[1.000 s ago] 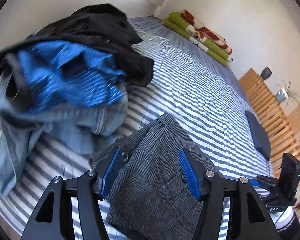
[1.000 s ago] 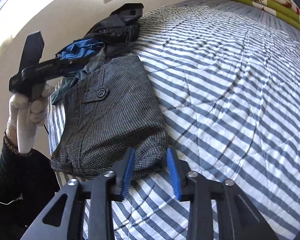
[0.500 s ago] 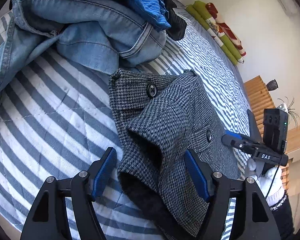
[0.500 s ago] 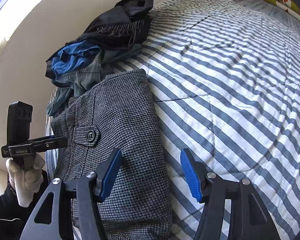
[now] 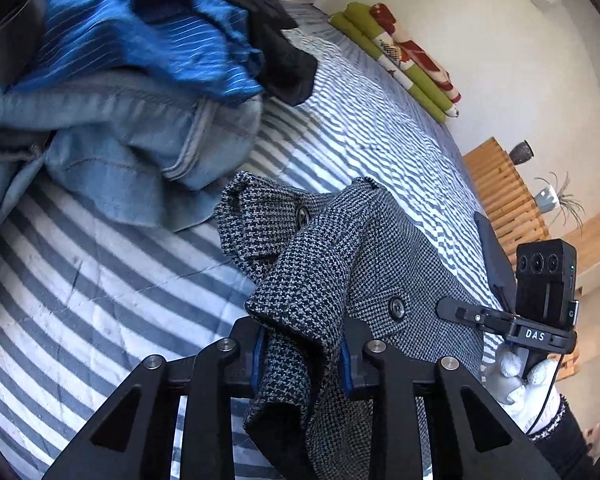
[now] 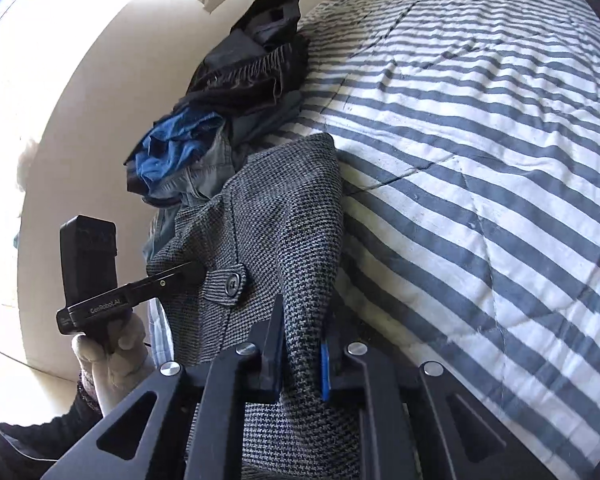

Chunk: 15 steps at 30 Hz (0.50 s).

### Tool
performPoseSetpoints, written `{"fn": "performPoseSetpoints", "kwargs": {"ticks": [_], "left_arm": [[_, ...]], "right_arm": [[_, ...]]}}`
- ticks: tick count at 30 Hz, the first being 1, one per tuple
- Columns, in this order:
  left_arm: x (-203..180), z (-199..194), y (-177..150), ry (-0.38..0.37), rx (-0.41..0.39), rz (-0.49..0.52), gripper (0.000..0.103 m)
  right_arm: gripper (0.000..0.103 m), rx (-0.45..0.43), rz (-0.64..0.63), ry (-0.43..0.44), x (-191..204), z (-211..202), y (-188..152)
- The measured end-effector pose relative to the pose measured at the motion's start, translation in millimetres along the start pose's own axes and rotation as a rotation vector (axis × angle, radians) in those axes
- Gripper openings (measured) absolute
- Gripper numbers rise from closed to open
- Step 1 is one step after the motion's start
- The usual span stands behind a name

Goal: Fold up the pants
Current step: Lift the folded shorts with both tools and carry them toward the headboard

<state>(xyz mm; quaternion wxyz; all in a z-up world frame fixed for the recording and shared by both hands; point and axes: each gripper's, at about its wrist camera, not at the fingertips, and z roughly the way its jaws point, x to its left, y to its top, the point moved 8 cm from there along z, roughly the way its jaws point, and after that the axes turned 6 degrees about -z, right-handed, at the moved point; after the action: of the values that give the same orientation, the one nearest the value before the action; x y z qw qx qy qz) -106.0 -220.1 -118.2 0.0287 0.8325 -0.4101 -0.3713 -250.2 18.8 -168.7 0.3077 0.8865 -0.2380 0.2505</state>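
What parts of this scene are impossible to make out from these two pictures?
- Left wrist view: the lower part of the houndstooth pants is hidden behind the left gripper.
- Left wrist view: the blue striped garment in the pile is motion-blurred.
- Right wrist view: the pants' near end is cut off by the frame, behind the right gripper.

Both grippers clamped, each carried in a white-gloved hand.

The left gripper [image 5: 303, 354] tilts down and forward, and its jaws have just been closing; blue pads now press a fold of the pants [image 5: 340, 256] from both sides. The right gripper [image 6: 301, 364] tilts down likewise, its jaws also just closed and nearly together, pinching another ridge of that cloth. The right hand [image 5: 518, 380], gloved with a dark sleeve at the wrist, wraps its gripper's handle. The left hand [image 6: 110, 350], gloved too, grips its own handle from below.
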Motion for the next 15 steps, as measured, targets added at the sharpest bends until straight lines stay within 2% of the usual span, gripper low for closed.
{"fn": "performPoseSetpoints", "kwargs": {"ticks": [5,7,8,9,11,12,13,15], "left_arm": [[-68.9,14.9,9.5,-0.123,0.077,0.155,0.027],[-94.7,30.5,10.6,-0.157,0.124,0.207,0.032],[-103.2,43.4,10.0,-0.142,0.152,0.232,0.046],[-106.0,53.5,9.2,-0.107,0.173,0.252,0.064],[-101.7,63.6,13.0,-0.034,0.152,0.250,0.067],[-99.7,63.6,12.3,-0.026,0.148,0.241,0.067],[-97.6,61.8,10.2,-0.030,0.156,0.242,0.067],[-94.1,56.7,5.4,-0.028,0.161,0.255,0.069]], "right_arm": [[0.009,-0.117,0.065,-0.098,17.3,-61.0,-23.6],[0.009,-0.166,0.089,-0.159,20.2,-86.5,-39.3],[0.009,-0.178,0.098,-0.191,18.5,-96.6,-48.7],[0.011,-0.178,0.096,-0.230,16.2,-102.9,-58.2],[0.020,-0.124,0.086,-0.338,3.1,-107.8,-76.8],[0.027,-0.097,0.094,-0.384,-6.2,-109.5,-85.3],[0.030,-0.083,0.115,-0.408,-14.9,-111.1,-91.7],[0.032,-0.089,0.155,-0.385,-28.1,-116.2,-99.5]]}}
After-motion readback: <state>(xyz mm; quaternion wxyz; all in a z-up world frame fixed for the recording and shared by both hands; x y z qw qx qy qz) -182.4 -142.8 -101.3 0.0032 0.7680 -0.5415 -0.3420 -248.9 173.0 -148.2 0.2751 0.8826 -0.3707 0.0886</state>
